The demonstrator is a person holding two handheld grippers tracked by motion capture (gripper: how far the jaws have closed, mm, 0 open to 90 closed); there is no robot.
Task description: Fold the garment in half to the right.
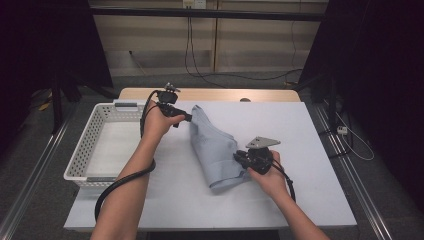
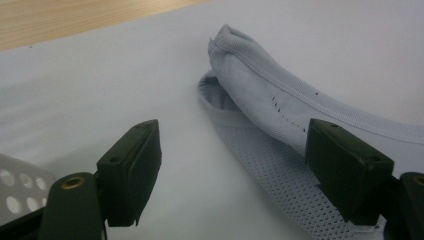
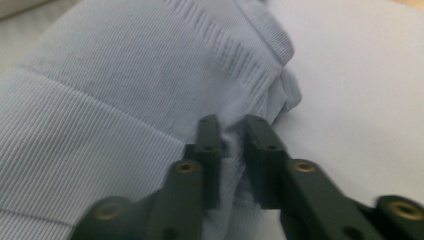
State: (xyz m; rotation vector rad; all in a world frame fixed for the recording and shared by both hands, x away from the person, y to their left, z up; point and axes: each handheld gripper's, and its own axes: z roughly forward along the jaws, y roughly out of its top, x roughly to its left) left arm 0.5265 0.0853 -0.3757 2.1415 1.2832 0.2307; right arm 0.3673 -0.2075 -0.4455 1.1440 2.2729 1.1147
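Note:
A pale blue garment (image 1: 212, 145) lies folded in a long bundle on the white board (image 1: 300, 130). My right gripper (image 1: 239, 159) is at its lower right side, shut on a pinch of the ribbed cloth (image 3: 125, 90), which bunches between the jaws of the right gripper (image 3: 230, 125). My left gripper (image 1: 189, 119) is at the bundle's far upper end, open. In the left gripper view the left gripper (image 2: 235, 132) has its jaws wide apart; the garment's (image 2: 260, 95) folded hem and mesh lining lie by one jaw, and bare board lies between the two.
A white perforated basket (image 1: 90, 130) stands at the board's left edge, and its corner (image 2: 15, 185) shows by the left jaw. A wooden tabletop (image 1: 210, 94) edges the board at the back. Cables trail from both grippers along the forearms.

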